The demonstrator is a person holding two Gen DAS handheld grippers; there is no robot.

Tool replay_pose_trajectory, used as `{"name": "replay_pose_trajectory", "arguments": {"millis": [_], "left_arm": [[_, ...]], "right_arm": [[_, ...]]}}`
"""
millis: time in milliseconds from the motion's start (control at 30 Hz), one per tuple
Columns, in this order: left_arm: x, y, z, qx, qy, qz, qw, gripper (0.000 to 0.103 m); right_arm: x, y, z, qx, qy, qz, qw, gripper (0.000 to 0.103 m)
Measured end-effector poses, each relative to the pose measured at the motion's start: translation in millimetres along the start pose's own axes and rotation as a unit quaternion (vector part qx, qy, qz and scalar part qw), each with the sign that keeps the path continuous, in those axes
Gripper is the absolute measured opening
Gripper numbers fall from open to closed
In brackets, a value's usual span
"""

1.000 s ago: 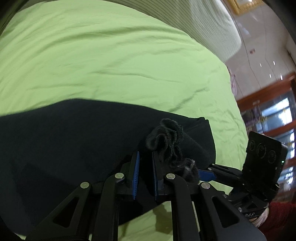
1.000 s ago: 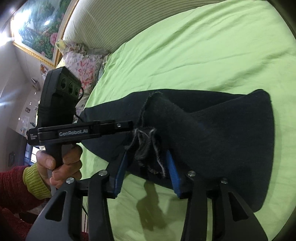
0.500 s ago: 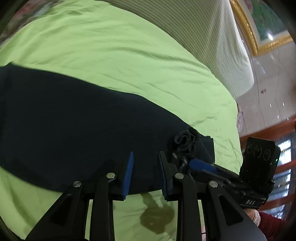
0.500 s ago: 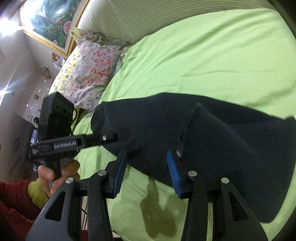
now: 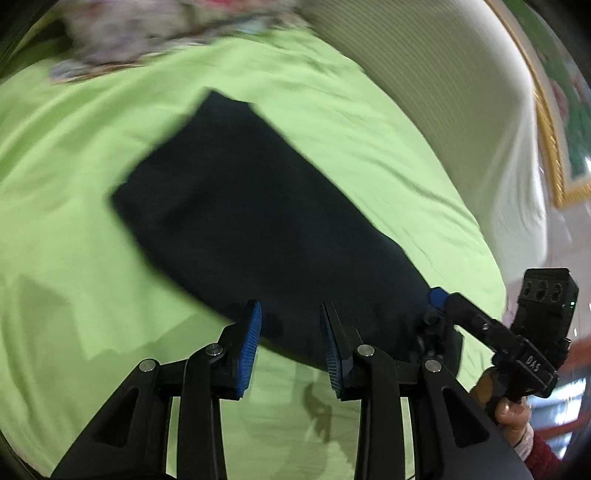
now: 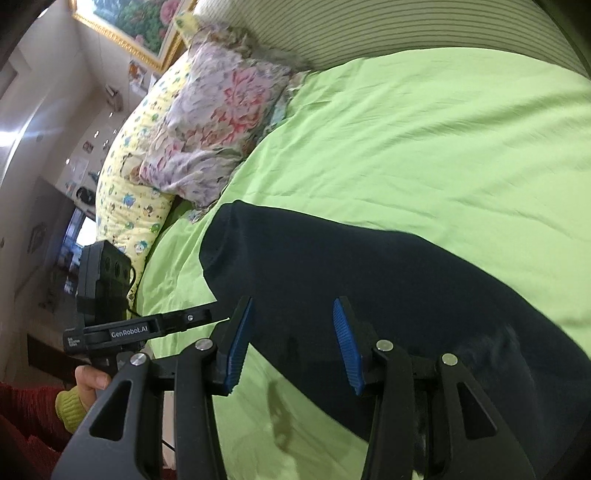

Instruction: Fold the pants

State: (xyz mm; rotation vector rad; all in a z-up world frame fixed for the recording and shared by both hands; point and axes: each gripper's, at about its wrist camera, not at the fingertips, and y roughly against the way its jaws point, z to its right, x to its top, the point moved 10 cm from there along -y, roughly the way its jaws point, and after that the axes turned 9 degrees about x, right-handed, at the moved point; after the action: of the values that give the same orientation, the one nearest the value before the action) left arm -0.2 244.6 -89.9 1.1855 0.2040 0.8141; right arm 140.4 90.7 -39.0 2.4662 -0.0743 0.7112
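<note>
The dark navy pants (image 5: 251, 214) lie flat in a long folded band on the green bedsheet (image 5: 66, 258); in the right wrist view they (image 6: 369, 273) run from centre to lower right. My left gripper (image 5: 291, 343) is open and empty, just above the near edge of the pants. My right gripper (image 6: 291, 343) is open and empty over the near edge too. The right gripper shows in the left wrist view (image 5: 443, 306), at the pants' right end. The left gripper shows in the right wrist view (image 6: 218, 317), by the pants' left end.
A floral pillow (image 6: 218, 122) and a yellow patterned pillow (image 6: 125, 184) lie at the head of the bed. A striped headboard (image 6: 406, 26) runs behind. A gold-framed picture (image 6: 125, 22) hangs on the wall. Green sheet (image 6: 443, 140) lies beyond the pants.
Both grippers let go of the bunched pant ends and opened wider. They pulled back from the pants, which now lie flat on the sheet. The views swung toward the pillows.
</note>
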Motion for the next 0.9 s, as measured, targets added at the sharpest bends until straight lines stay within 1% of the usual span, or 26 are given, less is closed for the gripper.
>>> {"name": "replay_pose_trajectory", "arguments": {"millis": [167,300,400,600,700,900], "left_arm": [[10,9,-39,0.019,0.045,0.010,0.9987,0.041],[18,10,-57,0.033,0.069,0.014,0.9970,0.048],[22,5,-69,0.045,0.081,0.011,0.9956,0.049],[24,-10,-70,0.052,0.098,-0.005,0.9938,0.050],[26,-21,-70,0.045,0.109,-0.016,0.9929,0.055],[32,-29,-70,0.036,0.124,-0.016,0.9915,0.058]], "right_arm": [[18,-26,-11,0.010,0.023,-0.021,0.999,0.046],[36,-50,-16,0.012,0.044,-0.047,0.998,0.046],[51,-67,-17,0.010,0.061,-0.065,0.996,0.047],[74,-104,-23,0.011,0.098,-0.112,0.989,0.047],[79,-123,-25,0.011,0.119,-0.138,0.983,0.047],[85,-158,-31,0.020,0.149,-0.189,0.970,0.047]]}}
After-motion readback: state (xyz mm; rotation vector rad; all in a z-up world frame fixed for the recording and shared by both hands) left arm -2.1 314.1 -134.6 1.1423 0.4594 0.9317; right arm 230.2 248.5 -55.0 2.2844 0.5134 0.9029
